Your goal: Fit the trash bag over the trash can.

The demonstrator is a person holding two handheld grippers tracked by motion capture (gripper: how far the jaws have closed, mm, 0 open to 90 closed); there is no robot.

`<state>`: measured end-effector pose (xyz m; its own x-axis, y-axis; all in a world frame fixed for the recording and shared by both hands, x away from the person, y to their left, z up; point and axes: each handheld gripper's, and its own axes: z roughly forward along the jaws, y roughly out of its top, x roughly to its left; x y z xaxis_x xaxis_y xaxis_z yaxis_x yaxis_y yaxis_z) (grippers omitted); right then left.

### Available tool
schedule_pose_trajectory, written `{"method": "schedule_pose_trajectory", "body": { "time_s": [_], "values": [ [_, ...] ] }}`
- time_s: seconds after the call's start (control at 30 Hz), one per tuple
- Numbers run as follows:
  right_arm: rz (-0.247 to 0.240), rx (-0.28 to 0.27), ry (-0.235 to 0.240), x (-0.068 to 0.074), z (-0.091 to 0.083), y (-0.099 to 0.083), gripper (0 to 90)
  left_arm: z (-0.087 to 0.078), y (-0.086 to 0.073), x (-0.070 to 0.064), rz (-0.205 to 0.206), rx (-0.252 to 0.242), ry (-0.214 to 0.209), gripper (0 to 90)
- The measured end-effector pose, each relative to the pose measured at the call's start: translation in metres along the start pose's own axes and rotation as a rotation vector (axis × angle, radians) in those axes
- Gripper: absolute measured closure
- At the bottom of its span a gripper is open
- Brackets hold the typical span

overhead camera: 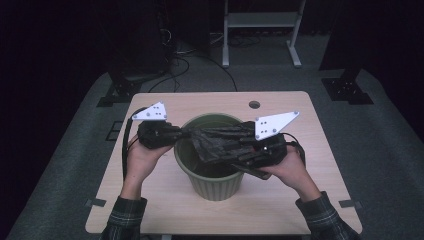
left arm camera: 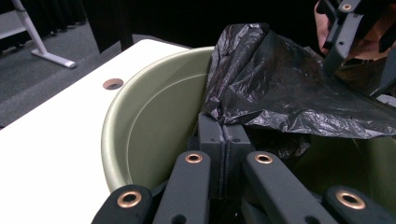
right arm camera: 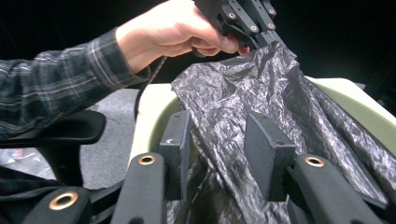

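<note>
The black bin bag [overhead camera: 220,142] was stretched over the mouth of the green bin [overhead camera: 212,185] on the table [overhead camera: 165,200]. Left gripper [left arm camera: 223,135] had its jaws pinched tight on one corner, while the right gripper [right arm camera: 219,144] sat wide open with bag plastic lying loose between the jaws.

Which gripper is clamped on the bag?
The left gripper: its jaws are pressed shut on the black bag's edge over the bin. The right gripper's jaws stand apart around the bag.
</note>
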<state>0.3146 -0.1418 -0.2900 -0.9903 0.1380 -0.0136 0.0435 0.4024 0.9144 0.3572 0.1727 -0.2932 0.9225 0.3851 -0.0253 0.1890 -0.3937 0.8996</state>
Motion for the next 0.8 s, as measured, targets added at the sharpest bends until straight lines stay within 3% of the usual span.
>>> {"method": "schedule_pose_trajectory", "body": {
  "time_s": [0.17, 0.23, 0.3, 0.47, 0.7, 0.8],
  "values": [
    [-0.014, 0.020, -0.004, 0.001, 0.007, -0.001, 61.3, 0.003, 0.002, -0.002, 0.000, 0.005, -0.013, 89.4],
    [-0.023, 0.031, -0.021, 0.003, 0.009, -0.001, 78.8, 0.003, 0.001, -0.002, -0.001, 0.004, -0.015, 89.4],
    [-0.012, 0.030, -0.023, 0.002, 0.009, -0.001, 89.0, 0.004, 0.000, -0.003, 0.012, 0.005, -0.018, 89.3],
    [0.031, -0.013, -0.001, -0.006, 0.006, 0.000, 90.0, 0.006, -0.005, -0.007, 0.046, 0.032, -0.027, 89.3],
    [0.065, -0.050, -0.091, -0.022, 0.010, 0.008, 90.0, 0.013, -0.005, -0.019, 0.123, 0.066, -0.040, 89.1],
    [0.083, -0.054, -0.115, -0.032, 0.014, 0.013, 90.0, 0.015, -0.003, -0.022, 0.154, 0.085, -0.046, 84.2]
  ]
}}
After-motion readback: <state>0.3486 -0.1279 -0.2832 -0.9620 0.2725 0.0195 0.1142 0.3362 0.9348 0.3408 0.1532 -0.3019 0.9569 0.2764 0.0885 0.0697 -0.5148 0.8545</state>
